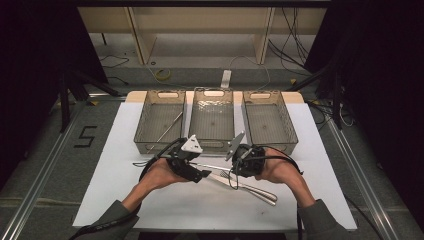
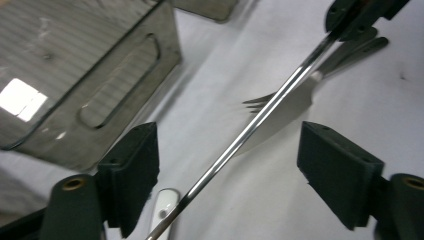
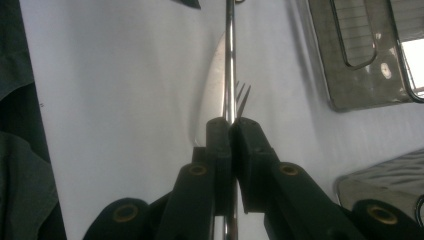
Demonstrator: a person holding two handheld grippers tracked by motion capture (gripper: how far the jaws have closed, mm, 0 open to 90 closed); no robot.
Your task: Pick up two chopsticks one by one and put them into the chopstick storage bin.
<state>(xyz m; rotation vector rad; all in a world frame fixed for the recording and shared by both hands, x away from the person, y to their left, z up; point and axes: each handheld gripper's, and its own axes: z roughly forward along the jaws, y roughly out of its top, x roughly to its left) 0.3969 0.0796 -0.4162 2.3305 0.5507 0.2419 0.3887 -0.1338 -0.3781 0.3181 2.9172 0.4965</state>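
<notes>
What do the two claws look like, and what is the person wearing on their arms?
Both claws are black. The left claw and right claw each carry a pale grey three-cornered plate on top and trail a thin black cable. Up close, each has two chunky flat black pads on arms with round brass-coloured rings at the joints. The person wears dark grey-green sleeves.

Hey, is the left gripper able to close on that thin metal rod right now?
Probably yes: the rod runs between the left gripper's open jaws, nothing blocking, while the right gripper clamps its other end.
</notes>
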